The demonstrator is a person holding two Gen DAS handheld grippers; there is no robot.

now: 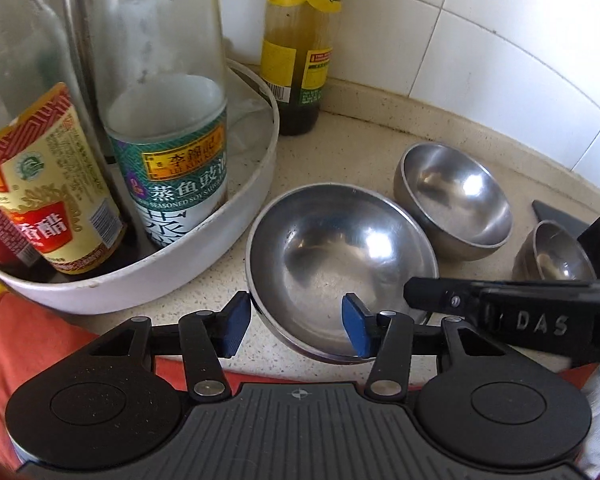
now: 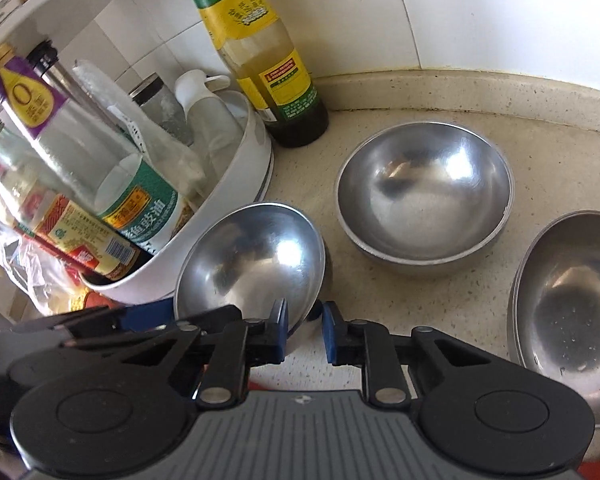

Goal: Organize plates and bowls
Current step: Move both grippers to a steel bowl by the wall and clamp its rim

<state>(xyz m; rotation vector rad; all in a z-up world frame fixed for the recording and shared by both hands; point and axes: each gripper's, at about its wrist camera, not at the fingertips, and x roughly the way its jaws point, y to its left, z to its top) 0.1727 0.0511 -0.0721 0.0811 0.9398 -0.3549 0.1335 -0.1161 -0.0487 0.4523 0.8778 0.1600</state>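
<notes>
Barely started: left gripper [image 1: 296, 320] straddles the near-left bowl [image 1: 332, 256] rim, clamp unclear; right gripper [image 2: 304, 328] is pinched narrow on its right rim; middle bowl [image 1: 456, 200] and right bowl [image 1: 552, 256] sit separate, unstacked.

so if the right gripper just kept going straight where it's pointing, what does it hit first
Most likely the near steel bowl: the right gripper is already closed over its near rim, so pushing on would shove that bowl. Beyond it sits the middle steel bowl, though depth is hard to judge.
</notes>
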